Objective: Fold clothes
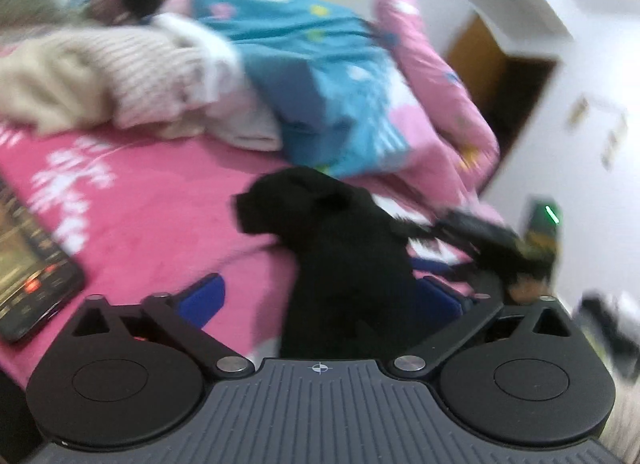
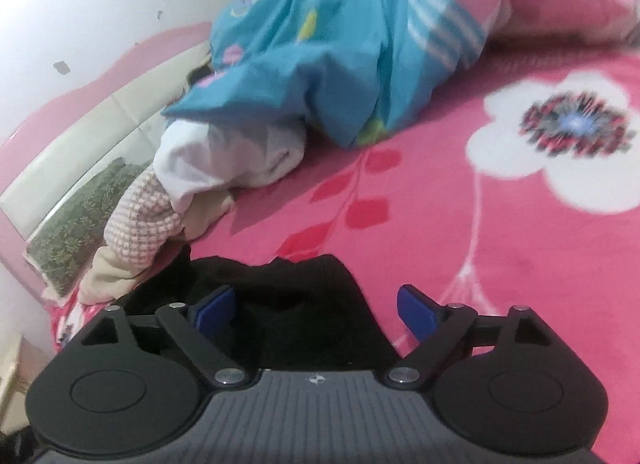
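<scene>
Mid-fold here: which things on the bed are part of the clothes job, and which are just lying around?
Job:
black garment
pile of clothes
left gripper, open
right gripper, open

Lying about:
phone
blue quilt
green pillow

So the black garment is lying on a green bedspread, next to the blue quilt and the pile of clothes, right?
Not quite: the bedspread is pink with white flowers, not green, as the right wrist view shows. The black garment does lie on it, near the blue quilt and the pile of clothes.
</scene>
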A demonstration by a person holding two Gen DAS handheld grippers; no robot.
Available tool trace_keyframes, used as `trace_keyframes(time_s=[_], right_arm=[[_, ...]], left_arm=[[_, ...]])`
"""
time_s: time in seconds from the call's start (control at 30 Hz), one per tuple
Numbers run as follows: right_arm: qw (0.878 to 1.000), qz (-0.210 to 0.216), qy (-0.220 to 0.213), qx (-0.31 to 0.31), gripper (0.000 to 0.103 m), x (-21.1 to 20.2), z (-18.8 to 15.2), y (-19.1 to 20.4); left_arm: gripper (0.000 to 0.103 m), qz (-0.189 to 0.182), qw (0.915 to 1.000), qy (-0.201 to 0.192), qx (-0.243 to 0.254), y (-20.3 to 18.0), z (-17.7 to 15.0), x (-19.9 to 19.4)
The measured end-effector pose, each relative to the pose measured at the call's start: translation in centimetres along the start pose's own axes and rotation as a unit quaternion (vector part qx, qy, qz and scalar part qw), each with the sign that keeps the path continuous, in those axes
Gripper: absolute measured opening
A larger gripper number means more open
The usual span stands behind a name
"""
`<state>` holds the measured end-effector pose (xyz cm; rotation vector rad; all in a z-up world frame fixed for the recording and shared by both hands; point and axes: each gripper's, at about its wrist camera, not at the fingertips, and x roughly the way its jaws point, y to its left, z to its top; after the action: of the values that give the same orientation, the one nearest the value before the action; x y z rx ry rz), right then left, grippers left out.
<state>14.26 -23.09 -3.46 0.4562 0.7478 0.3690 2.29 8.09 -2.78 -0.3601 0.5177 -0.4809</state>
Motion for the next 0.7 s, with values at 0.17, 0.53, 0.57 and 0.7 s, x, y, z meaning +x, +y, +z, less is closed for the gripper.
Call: trace_keyframes(time_s=[0.17,0.53,0.57,0.7], right_arm=[[0.999,0.01,0.043,-0.015,0.066,1.9,-1.0,0.9],[0.999,0.001,0.007,0.04,0.009,-5.8,-5.5,0.5],[0.999,-0.001,0.001,0.052,0.009,-6.9,-6.2,0.3],[0.995,-0.002,-0.014,0.1,0.008,-11.4,-9.9,-0.3]], left_arm=[[0.068,0.051,0.9977,0.044,0.008,-0.3,-1.0,2.7],[0.017,0.078,0.993,0.013,-0.088,2.8,0.9,3.3],[0.017,0.076,0.9933,0.009,-0.086,2.6,1.1,3.3],[0.017,0.063,0.9959,-0.008,-0.065,1.4,1.8,3.8]])
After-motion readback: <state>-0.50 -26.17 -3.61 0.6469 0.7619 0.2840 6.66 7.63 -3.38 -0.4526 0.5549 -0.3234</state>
